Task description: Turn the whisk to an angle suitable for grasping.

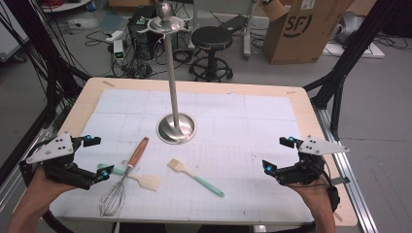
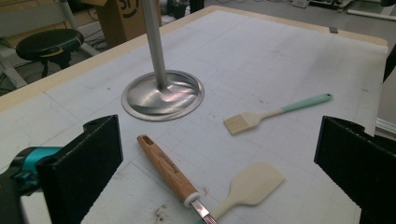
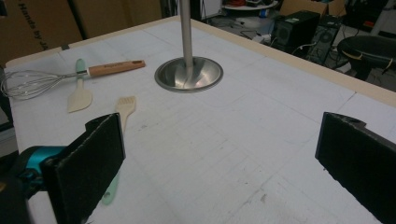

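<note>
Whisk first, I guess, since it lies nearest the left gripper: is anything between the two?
Nothing visible blocks it. The left gripper is open beside the whisk, whose wooden handle lies free ahead of the jaws. The spatula crosses under its shaft.

On the counter (image 1: 233, 92) the stand (image 1: 176, 127) sits mid-back; before it lie whisk (image 1: 124, 177) (crossing the spatula (image 1: 141, 179)) at left and brush (image 1: 194, 177) right.

High view: above the near table edge, facing forward and down at the steel stand (image 1: 176, 127). Left gripper view: low, close, facing the stand (image 2: 163, 94) from its near left. Right gripper view: low, farther, from its near right (image 3: 188, 73). All share its base.
</note>
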### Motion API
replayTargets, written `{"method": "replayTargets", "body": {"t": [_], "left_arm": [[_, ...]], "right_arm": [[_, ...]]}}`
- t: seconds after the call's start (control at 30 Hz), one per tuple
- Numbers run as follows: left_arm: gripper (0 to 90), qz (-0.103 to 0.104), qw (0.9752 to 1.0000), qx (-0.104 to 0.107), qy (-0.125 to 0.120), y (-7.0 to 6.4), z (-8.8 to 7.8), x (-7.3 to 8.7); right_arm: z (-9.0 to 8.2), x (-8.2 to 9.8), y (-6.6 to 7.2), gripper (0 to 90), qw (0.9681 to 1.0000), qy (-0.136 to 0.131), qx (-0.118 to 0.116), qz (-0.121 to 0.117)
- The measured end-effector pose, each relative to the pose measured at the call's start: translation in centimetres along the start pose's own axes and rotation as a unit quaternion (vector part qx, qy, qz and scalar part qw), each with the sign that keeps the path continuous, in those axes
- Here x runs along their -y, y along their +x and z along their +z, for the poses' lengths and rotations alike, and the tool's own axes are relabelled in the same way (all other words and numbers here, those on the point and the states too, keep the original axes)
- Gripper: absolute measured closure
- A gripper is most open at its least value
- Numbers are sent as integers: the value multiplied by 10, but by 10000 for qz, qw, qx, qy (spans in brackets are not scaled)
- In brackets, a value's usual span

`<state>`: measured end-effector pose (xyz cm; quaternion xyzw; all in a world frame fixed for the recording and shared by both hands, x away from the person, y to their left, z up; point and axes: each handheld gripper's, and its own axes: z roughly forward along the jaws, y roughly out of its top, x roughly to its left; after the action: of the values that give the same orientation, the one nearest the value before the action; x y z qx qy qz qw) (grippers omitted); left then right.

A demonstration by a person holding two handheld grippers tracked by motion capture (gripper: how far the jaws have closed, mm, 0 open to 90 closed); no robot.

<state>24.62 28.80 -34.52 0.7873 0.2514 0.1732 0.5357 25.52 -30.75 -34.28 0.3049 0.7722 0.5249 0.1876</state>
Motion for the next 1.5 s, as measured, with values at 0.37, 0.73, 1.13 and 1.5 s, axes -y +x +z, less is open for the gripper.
{"method": "replayTargets", "body": {"t": [0.37,0.73,1.13,1.5], "left_arm": [[17,92,9999,-52,-64,3,-3,-7],[17,412,9973,300,529,15,10,-33],[115,902,9864,665,1204,17,33,-55],[367,1059,9734,1121,1692,17,53,-59]], "right_arm": [[-2,1,-4,0,10000,4,23,47],[0,2,-4,0,10000,77,-3,40],[0,1,-4,0,10000,79,-8,49],[-2,0,-2,0,10000,42,-8,33]]}}
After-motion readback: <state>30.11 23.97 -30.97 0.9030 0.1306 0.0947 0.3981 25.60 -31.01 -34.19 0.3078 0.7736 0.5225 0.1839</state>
